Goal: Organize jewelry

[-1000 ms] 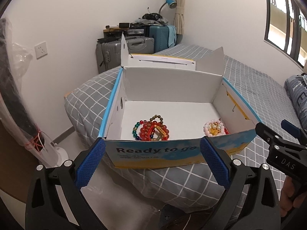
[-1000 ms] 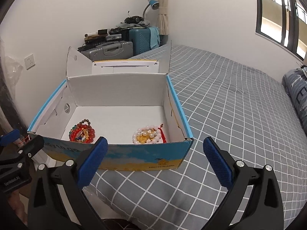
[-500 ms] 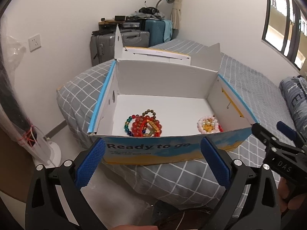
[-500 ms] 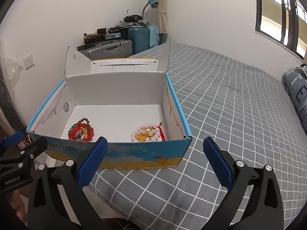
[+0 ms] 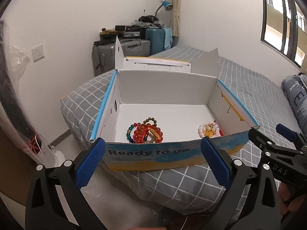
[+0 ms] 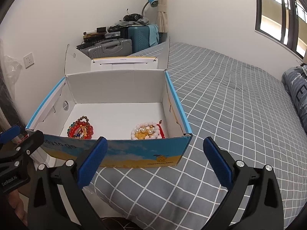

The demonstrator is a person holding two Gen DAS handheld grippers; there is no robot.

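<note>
An open cardboard box (image 5: 172, 88) with blue edges stands on the bed corner; it also shows in the right wrist view (image 6: 115, 84). Inside lie a pile of red and coloured bead bracelets (image 5: 146, 131) (image 6: 81, 129) at the front left and a white pearl and gold bracelet pile (image 5: 210, 129) (image 6: 146, 131) at the front right. My left gripper (image 5: 152, 161) is open and empty, in front of the box. My right gripper (image 6: 153, 160) is open and empty, in front of the box's right front corner.
The grey checked bed (image 6: 230, 99) stretches to the right. Suitcases (image 5: 124, 51) with clutter and a blue lamp (image 5: 166, 3) stand against the far wall. A folded dark blanket (image 6: 295, 90) lies at the far right. A plastic-wrapped object (image 5: 17, 103) stands at the left.
Both grippers have risen slightly, so I see deeper into the box and more of the bracelets. Both stay open and empty.
</note>
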